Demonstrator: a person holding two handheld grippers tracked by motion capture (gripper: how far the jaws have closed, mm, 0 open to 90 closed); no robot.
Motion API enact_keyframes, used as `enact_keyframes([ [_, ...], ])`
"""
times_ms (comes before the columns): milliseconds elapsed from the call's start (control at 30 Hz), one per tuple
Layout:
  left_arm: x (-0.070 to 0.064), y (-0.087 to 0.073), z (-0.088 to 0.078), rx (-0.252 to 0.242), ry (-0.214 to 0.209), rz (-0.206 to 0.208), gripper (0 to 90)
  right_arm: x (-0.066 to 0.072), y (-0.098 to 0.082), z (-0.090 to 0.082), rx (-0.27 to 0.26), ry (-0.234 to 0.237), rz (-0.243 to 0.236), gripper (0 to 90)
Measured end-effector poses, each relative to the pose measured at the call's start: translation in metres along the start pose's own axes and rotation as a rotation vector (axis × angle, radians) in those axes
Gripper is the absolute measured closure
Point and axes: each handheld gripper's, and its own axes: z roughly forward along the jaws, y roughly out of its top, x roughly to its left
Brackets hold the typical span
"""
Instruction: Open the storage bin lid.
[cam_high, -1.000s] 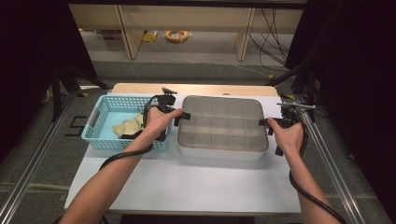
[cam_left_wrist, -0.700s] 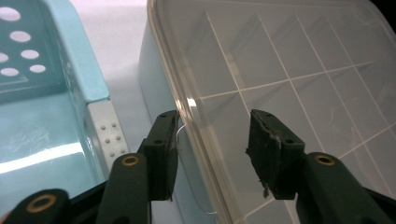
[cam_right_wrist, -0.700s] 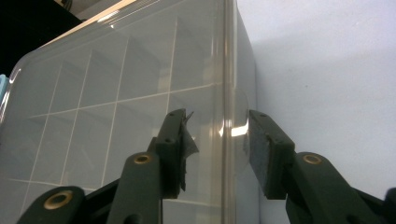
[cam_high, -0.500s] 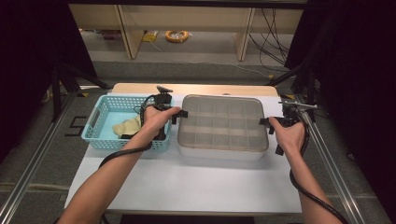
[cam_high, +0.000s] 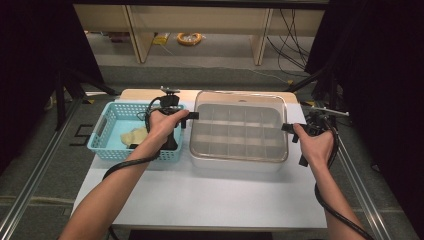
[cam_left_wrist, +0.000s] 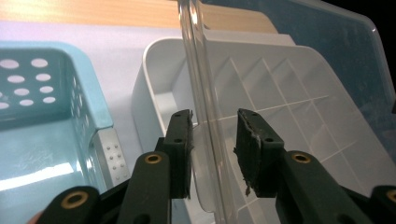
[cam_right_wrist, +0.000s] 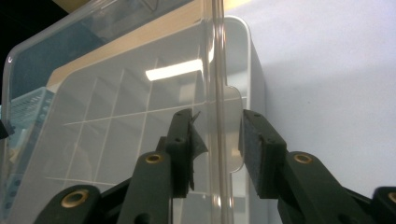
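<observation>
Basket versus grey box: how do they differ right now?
The basket is light blue with perforated walls and no lid; the grey box has solid walls under a clear lid. The basket holds pale yellowish items; the box has a grid of empty compartments. The box looks larger. Both sit side by side on the white table.

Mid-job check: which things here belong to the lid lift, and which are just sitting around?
In the job:
clear lid
divided box
left gripper
right gripper

Lying about:
blue basket
yellowish pieces in it
cable coil on the floor
</observation>
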Motion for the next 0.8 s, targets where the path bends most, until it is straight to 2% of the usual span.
enact_keyframes([
  [33,-0.001,0.001,-0.003,-0.005,-0.005,0.015,66.4,-0.002,0.001,-0.003,-0.006,-0.009,-0.053,66.7],
  [100,-0.003,0.003,-0.006,-0.013,-0.004,0.015,66.6,-0.001,0.001,-0.005,-0.026,0.0,-0.068,67.0],
  [200,-0.004,0.003,-0.008,-0.014,-0.005,0.024,66.6,0.004,0.0,-0.011,-0.01,0.003,-0.043,67.6],
  [267,-0.006,0.004,-0.01,-0.019,-0.005,0.027,66.7,0.004,-0.001,-0.012,-0.013,0.004,-0.048,67.7],
  [300,-0.007,0.004,-0.011,-0.022,-0.006,0.033,66.9,0.003,0.0,-0.015,-0.026,0.006,-0.074,68.0],
  [333,-0.007,0.004,-0.013,-0.014,-0.011,0.047,66.9,0.003,0.0,-0.015,-0.026,0.006,-0.074,68.0],
  [367,-0.008,0.005,-0.013,-0.029,-0.016,0.038,67.3,0.003,0.0,-0.017,-0.025,0.008,-0.072,68.1],
  [400,-0.01,0.005,-0.015,-0.033,-0.017,0.045,67.5,0.005,-0.001,-0.02,-0.029,0.02,-0.049,68.2],
  [500,-0.012,0.006,-0.019,-0.04,-0.016,0.054,67.5,0.007,-0.001,-0.022,-0.034,0.025,-0.051,68.2],
  [533,-0.013,0.006,-0.02,-0.041,-0.019,0.058,67.6,0.007,-0.001,-0.024,-0.035,0.017,-0.06,68.3],
  [567,-0.014,0.006,-0.021,-0.046,-0.019,0.057,67.6,0.008,0.0,-0.026,-0.05,0.029,-0.071,68.6],
  [633,-0.014,0.007,-0.024,-0.042,-0.022,0.073,67.6,0.008,0.0,-0.028,-0.054,0.032,-0.073,68.6],
  [667,-0.014,0.007,-0.025,-0.039,-0.02,0.08,67.6,0.01,0.0,-0.029,-0.047,0.027,-0.056,68.8],
  [733,-0.016,0.007,-0.026,-0.053,-0.023,0.067,67.7,0.009,0.001,-0.031,-0.06,0.022,-0.101,68.9],
  [767,-0.016,0.007,-0.027,-0.051,-0.027,0.068,67.8,0.011,0.0,-0.031,-0.057,0.031,-0.075,68.9],
  [800,-0.016,0.007,-0.028,-0.051,-0.026,0.069,67.8,0.012,0.0,-0.032,-0.054,0.034,-0.069,69.0],
])
